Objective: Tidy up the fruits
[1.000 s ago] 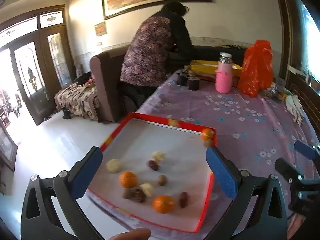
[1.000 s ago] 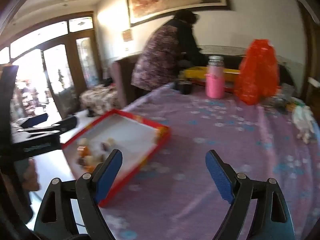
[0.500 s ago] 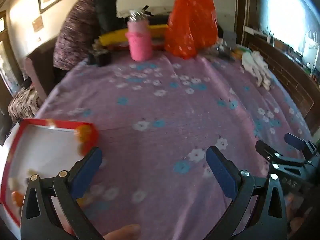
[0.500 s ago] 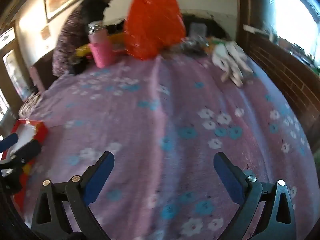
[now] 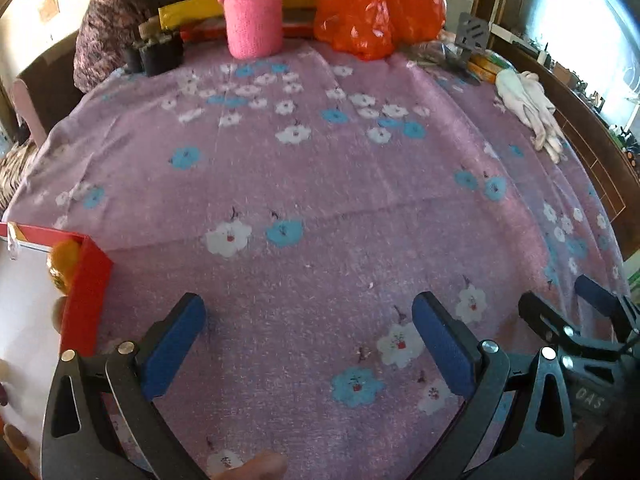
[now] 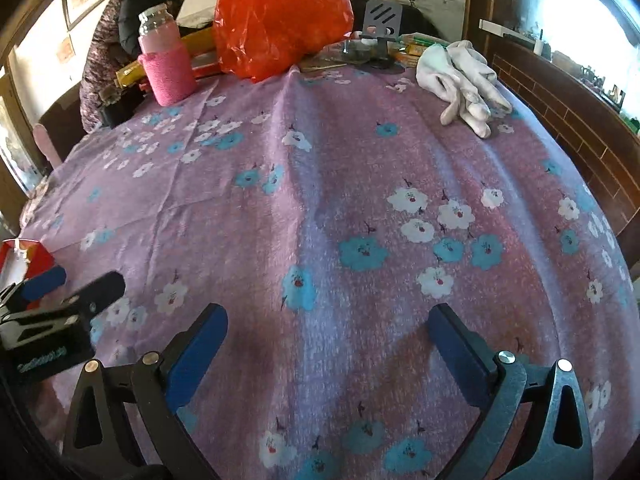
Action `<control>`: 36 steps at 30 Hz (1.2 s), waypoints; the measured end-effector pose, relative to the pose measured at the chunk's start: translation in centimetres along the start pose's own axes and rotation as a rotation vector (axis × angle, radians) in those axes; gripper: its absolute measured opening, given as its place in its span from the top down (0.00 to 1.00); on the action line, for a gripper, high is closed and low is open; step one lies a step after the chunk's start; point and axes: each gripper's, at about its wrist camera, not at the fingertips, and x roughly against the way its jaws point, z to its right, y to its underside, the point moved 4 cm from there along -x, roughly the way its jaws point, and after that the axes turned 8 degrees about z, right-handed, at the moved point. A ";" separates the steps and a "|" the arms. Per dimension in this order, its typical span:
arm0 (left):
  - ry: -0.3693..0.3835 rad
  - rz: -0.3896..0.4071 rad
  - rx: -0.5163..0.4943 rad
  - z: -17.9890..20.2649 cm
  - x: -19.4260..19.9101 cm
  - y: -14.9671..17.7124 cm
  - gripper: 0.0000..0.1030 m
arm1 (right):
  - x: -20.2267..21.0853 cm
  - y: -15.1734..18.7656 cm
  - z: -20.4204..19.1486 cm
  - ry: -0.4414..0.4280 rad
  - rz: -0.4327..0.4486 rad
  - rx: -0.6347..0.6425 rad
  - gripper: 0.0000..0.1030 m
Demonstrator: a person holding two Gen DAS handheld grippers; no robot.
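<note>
A red tray [image 5: 86,280] with a white floor sits at the table's left edge. An orange [image 5: 64,264] lies in its near corner, and small brownish fruits [image 5: 59,309] show along the picture's edge. My left gripper [image 5: 308,308] hangs open over bare flowered cloth just right of the tray, with nothing between its blue pads. My right gripper [image 6: 328,316] stands wide open over the cloth further right and is also empty. It shows in the left wrist view too, at the right gripper [image 5: 568,308]. The right wrist view catches the left gripper [image 6: 68,284] beside the tray [image 6: 40,258].
A purple flowered cloth [image 5: 320,184] covers the table. At the far edge stand a pink knitted flask [image 5: 254,24], an orange plastic bag [image 5: 376,4], dark jars [image 5: 160,52] and a yellow box. White gloves [image 6: 460,76] lie at the right. A person [image 5: 108,28] bends over behind the table.
Both views have swung right, from the tray to the open cloth. My left gripper has come down closer to the table. The right jaws have spread a little wider.
</note>
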 end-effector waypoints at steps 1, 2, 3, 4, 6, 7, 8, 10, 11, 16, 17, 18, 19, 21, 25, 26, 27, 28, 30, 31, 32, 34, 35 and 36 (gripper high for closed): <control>-0.016 -0.004 -0.009 0.0 -0.1 0.0 0.00 | -0.3 -0.1 -0.1 0.014 -0.003 0.006 0.01; -0.014 0.002 -0.010 0.0 -0.1 0.1 0.00 | -0.7 -0.4 -0.2 0.026 -0.008 0.020 0.00; -0.016 0.008 -0.011 -0.1 -0.1 0.3 0.00 | -0.8 -0.3 -0.4 0.031 -0.009 0.031 0.00; -0.016 0.016 -0.010 -0.2 -0.1 0.4 0.00 | -0.9 -0.3 -0.5 0.028 -0.007 0.039 0.00; -0.017 0.023 -0.005 -0.3 0.0 0.3 0.00 | -1.0 -0.1 -0.4 0.027 -0.006 0.041 0.00; -0.018 0.031 -0.004 -0.3 0.0 0.4 0.00 | -0.6 -0.1 -0.5 0.033 -0.009 0.033 0.00; -0.020 0.040 -0.002 -0.3 0.0 0.5 0.00 | 0.2 -0.1 -1.3 0.050 -0.017 0.016 0.00; -0.021 0.047 0.000 -0.3 0.1 0.4 0.00 | 0.2 -0.1 -1.2 0.055 -0.019 0.006 0.00; -0.019 0.048 0.001 -0.4 0.1 0.4 0.00 | 0.2 0.0 -1.2 0.057 -0.019 0.004 0.00; -0.022 0.047 0.000 -0.2 0.1 0.3 0.00 | -0.1 0.2 -0.9 0.061 -0.018 -0.005 0.00; -0.022 0.047 0.000 -0.2 0.1 0.3 0.00 | -0.2 0.3 -0.8 0.059 -0.017 -0.007 0.00; -0.022 0.047 0.000 -0.2 0.0 0.3 0.00 | -0.2 0.3 -0.8 0.060 -0.017 -0.009 0.00; -0.022 0.046 0.000 -0.2 0.0 0.3 0.00 | -0.1 0.5 -0.9 0.064 -0.017 -0.013 0.00; -0.023 0.046 0.000 -0.2 0.0 0.3 0.00 | 0.1 0.8 -1.1 0.073 -0.008 -0.017 0.00; -0.023 0.046 0.000 -0.1 0.0 0.3 0.00 | 0.5 0.9 -1.0 0.073 0.007 -0.030 0.00; -0.024 0.046 0.000 -0.1 0.0 0.3 0.00 | 0.5 0.9 -1.0 0.072 0.009 -0.030 0.00; -0.024 0.046 0.001 -0.1 0.0 0.3 0.00 | 0.5 0.8 -0.9 0.071 0.010 -0.030 0.00; -0.024 0.046 0.000 -0.1 0.0 0.3 0.00 | 0.5 0.8 -1.0 0.073 0.010 -0.031 0.00; -0.024 0.046 0.000 -0.1 0.0 0.3 0.00 | 0.5 0.8 -1.1 0.075 0.009 -0.033 0.00; -0.024 0.046 0.000 -0.1 0.0 0.3 0.00 | 0.6 0.8 -1.1 0.076 0.009 -0.034 0.00; -0.024 0.046 0.000 -0.1 0.0 0.3 0.00 | 0.6 0.8 -1.1 0.077 0.008 -0.036 0.00; -0.024 0.046 0.000 -0.1 0.0 0.3 0.00 | 0.6 0.7 -1.2 0.079 0.008 -0.037 0.00; -0.024 0.046 0.000 -0.1 0.0 0.3 0.00 | 0.6 0.8 -1.2 0.079 0.008 -0.037 0.00; -0.024 0.046 0.000 -0.1 0.0 0.3 0.00 | 0.6 0.8 -1.2 0.079 0.008 -0.037 0.00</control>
